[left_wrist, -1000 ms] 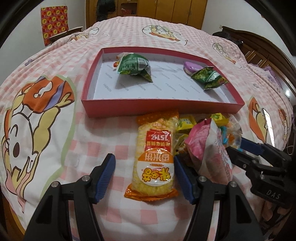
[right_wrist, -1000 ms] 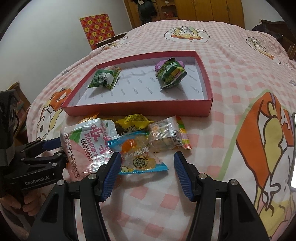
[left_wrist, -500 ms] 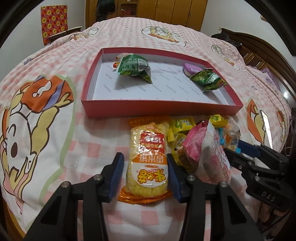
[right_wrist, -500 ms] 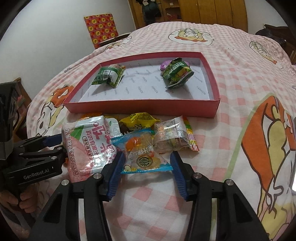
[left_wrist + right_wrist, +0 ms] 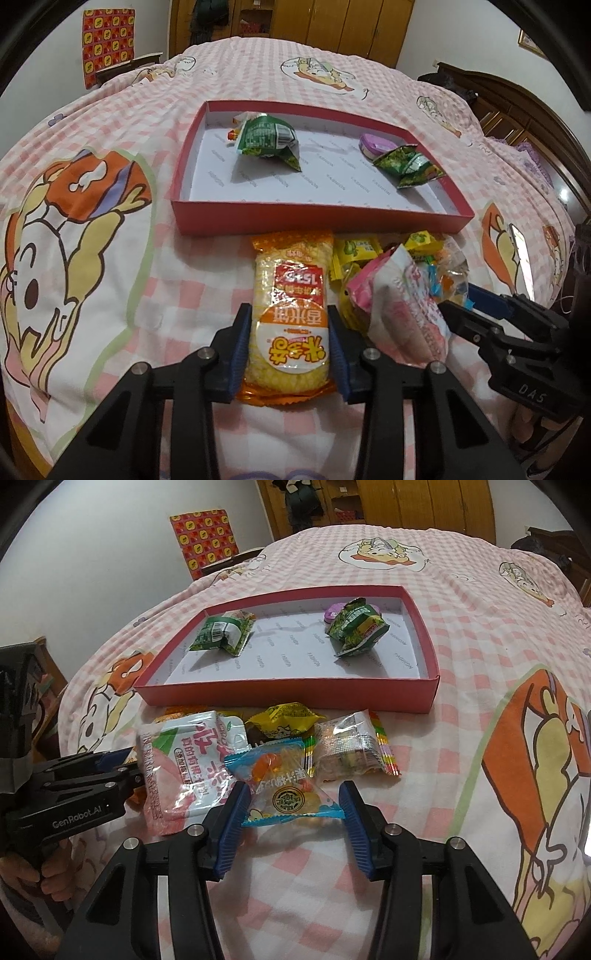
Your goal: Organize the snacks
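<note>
My left gripper (image 5: 290, 349) is shut on the near end of an orange rice-cracker packet (image 5: 290, 306) that lies on the bed in front of the red tray (image 5: 317, 221). My right gripper (image 5: 291, 816) straddles a blue candy packet (image 5: 286, 786), its pads close to the packet's edges, still a little open. A pink-and-white snack bag (image 5: 184, 768) lies between the two grippers. The tray (image 5: 288, 694) holds two green packets (image 5: 223, 635) (image 5: 356, 629) and a purple tin (image 5: 334, 613).
A yellow packet (image 5: 286, 718) and a clear packet with rainbow edge (image 5: 351, 749) lie by the tray's front wall. The pink checked bedspread (image 5: 461, 627) covers the bed. Wooden wardrobes stand behind, and a wooden headboard (image 5: 517, 107) is at the right.
Both grippers have closed in. The left jaws shut onto the orange packet. The right jaws narrowed around the blue packet and moved slightly forward.
</note>
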`<state>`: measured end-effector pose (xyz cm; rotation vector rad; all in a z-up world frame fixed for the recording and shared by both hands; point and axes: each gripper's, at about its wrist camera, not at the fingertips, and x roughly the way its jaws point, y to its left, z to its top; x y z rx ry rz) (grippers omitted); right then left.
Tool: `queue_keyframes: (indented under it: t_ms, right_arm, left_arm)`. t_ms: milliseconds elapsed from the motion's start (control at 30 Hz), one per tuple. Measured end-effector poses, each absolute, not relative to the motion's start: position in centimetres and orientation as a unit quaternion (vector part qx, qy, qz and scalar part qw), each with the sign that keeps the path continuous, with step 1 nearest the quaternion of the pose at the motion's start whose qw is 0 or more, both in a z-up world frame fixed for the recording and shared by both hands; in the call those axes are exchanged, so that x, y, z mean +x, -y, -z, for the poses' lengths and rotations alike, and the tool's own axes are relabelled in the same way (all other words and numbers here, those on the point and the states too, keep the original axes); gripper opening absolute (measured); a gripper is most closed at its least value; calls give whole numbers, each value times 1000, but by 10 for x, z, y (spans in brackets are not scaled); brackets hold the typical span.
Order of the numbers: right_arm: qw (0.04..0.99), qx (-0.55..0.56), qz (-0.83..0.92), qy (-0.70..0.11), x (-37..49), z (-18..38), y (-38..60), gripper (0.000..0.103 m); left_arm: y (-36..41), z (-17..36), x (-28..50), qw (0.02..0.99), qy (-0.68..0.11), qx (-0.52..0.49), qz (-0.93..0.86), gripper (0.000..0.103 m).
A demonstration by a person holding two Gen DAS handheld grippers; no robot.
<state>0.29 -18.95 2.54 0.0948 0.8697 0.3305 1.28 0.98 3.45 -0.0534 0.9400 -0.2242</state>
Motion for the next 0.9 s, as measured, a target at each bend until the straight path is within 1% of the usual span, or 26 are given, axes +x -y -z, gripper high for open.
queue_keyframes:
  t_ms: [300,667,800,900]
  right_arm:
    - [896,50,-166,-410,-6,-34,190,50]
    - [901,46,-169,-396,-14,-44,191,40]
    - [898,49,-171,-403,-13,-39,193,41]
    - [894,58,-172,-409,-13,-36,195,43]
  left_arm:
    - [-13,-50,4,891,-438,-30,111,40]
    - [-17,-58,0,895,-431,-35,110,40]
    - [-19,-55,1,892,-437,-39,107,40]
    - [-20,-53,1,891,-440,-41,106,40]
